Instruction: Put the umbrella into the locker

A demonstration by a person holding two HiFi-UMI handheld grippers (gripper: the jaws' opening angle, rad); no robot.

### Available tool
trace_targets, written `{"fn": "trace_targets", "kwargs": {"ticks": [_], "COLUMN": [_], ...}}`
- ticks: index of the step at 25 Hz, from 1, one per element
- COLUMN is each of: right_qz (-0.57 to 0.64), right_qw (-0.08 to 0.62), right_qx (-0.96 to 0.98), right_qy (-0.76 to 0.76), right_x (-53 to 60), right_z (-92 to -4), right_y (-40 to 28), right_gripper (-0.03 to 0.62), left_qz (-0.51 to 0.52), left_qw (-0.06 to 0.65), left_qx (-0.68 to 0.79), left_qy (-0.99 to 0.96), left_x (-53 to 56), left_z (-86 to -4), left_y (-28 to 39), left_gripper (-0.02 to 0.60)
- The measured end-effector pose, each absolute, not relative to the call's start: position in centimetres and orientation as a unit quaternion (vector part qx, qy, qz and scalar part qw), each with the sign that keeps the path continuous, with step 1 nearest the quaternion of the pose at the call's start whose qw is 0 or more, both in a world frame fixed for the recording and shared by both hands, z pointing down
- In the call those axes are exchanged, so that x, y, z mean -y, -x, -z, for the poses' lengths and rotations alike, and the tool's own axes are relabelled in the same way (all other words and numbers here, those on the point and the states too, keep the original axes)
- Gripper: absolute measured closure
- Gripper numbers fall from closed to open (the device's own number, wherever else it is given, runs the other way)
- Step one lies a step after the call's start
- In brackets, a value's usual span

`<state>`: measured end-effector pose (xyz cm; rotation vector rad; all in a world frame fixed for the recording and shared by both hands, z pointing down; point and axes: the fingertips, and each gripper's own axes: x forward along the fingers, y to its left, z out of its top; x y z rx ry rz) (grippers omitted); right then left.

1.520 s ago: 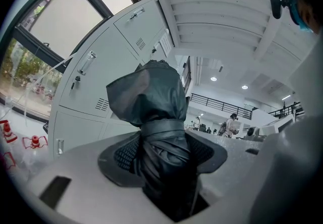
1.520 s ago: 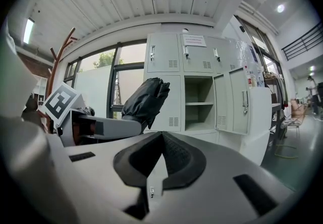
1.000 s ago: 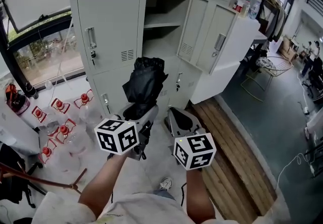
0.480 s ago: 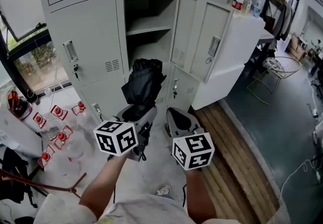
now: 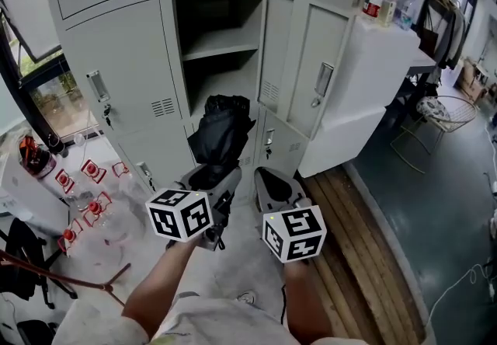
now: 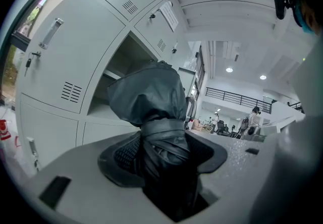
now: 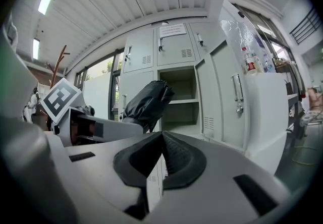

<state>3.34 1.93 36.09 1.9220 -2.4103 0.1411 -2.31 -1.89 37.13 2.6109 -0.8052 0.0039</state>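
**Folded umbrella held before the open locker**

Nearest the viewer, the left gripper [image 5: 211, 180] clamps its jaws on the lower end of a black folded umbrella [image 5: 222, 130], which stands upright above it. The right gripper [image 5: 269, 180], just beside it, has its jaws pressed together with nothing between them. Beyond stands the grey locker [image 5: 225, 13] — one compartment open, its door [image 5: 278, 48] swung out at the right. The umbrella is outside, in front of the compartment's lower part.
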Motion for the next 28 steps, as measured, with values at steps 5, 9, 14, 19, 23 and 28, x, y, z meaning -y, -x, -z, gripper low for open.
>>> {"fn": "trace_targets", "kwargs": {"ticks": [5,9,14,19,23,28], "right_qz": [-0.048,-0.053,-0.052,-0.047,-0.039,-0.040], "right_qw": [0.023,0.018,0.023,0.033,0.042,0.048], "right_qx": [0.789,0.790,0.790,0.790,0.793,0.792], "right_qy": [-0.612,-0.610,-0.610,-0.610,-0.606,-0.607], "right_x": [-1.4,-0.6,1.2,4.2,7.5,11.8], "right_z": [-36.6,-36.8,-37.5,-38.0,-37.9,-38.0], "right_y": [-4.5,-5.2,-5.7,-6.2,-6.6,-7.2], "right_gripper": [0.591,0.591,0.591,0.591,0.591,0.591], "left_qz": [-0.005,-0.007,-0.012,-0.012,-0.007,-0.012], "left_qw": [0.204,0.205,0.213,0.213,0.214,0.216], "left_qx": [0.301,0.309,0.317,0.318,0.320,0.319], "left_qy": [-0.932,-0.929,-0.924,-0.924,-0.923,-0.923], "left_x": [2.3,3.1,4.8,7.8,11.2,15.3], "left_z": [-37.8,-38.1,-39.3,-40.1,-40.5,-40.9], "left_y": [1.3,1.0,0.6,0.0,-0.8,-1.3], "left_gripper": [0.327,0.327,0.327,0.327,0.327,0.327]}}
